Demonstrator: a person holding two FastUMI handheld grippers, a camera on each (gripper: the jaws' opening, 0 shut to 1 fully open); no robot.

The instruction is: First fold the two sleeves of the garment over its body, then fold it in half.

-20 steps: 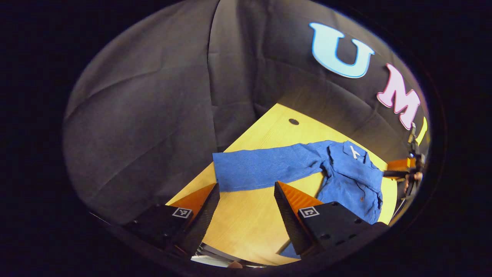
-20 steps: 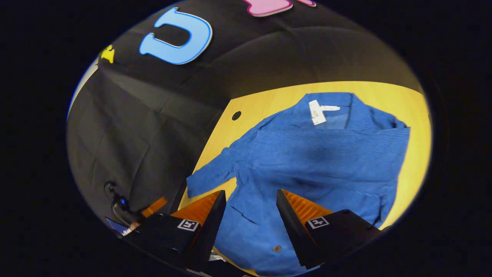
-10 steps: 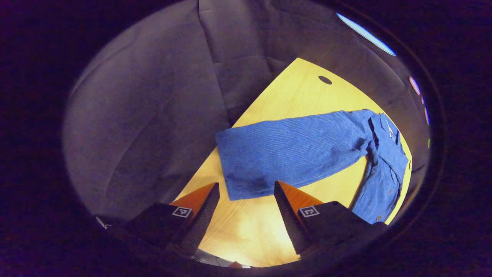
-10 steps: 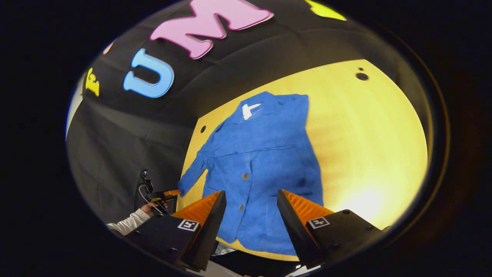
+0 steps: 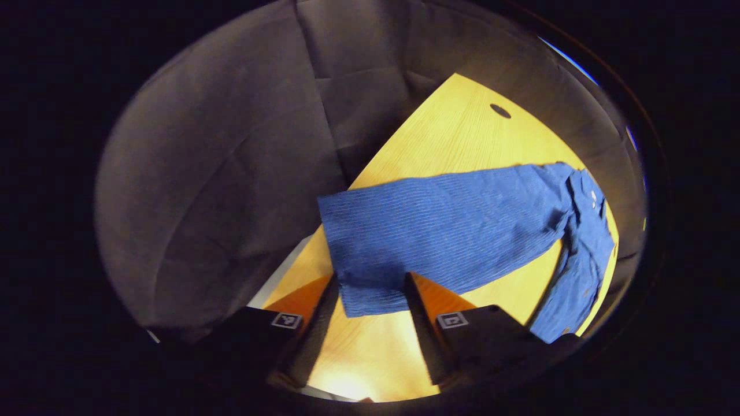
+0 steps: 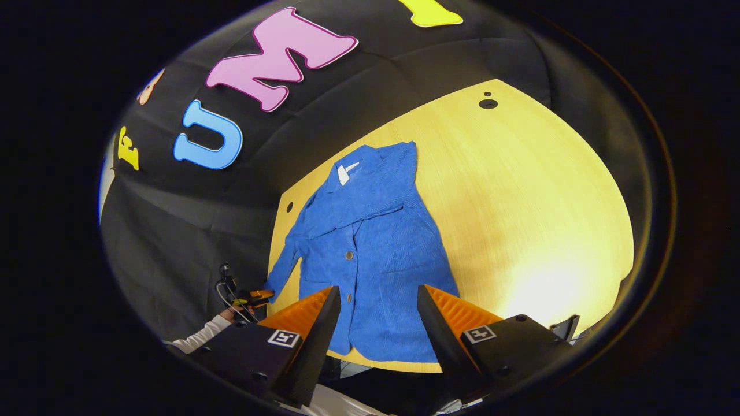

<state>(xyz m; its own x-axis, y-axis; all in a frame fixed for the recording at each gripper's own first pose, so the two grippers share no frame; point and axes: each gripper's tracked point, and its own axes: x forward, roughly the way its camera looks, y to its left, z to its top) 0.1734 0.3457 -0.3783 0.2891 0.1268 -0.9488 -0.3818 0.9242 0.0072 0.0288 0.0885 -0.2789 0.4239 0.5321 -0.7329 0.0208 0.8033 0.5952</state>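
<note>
**While one sleeve lies folded, left cuff awaits**

Blue jacket [image 6: 370, 254] flat on wooden table [image 6: 532, 219]. Left gripper [image 5: 370, 289] wide, straddling outstretched sleeve cuff [image 5: 370, 283]; needs closing, then carrying across. Right gripper [image 6: 376, 306] wide, empty, above hem.

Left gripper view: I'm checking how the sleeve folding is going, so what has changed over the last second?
The left gripper has closed in on the outstretched sleeve, whose cuff end now lies between its open fingers; nothing is gripped yet. The right gripper has drawn back from the jacket, open and empty. The jacket still lies on the table, with the other sleeve folded over its body.
</note>
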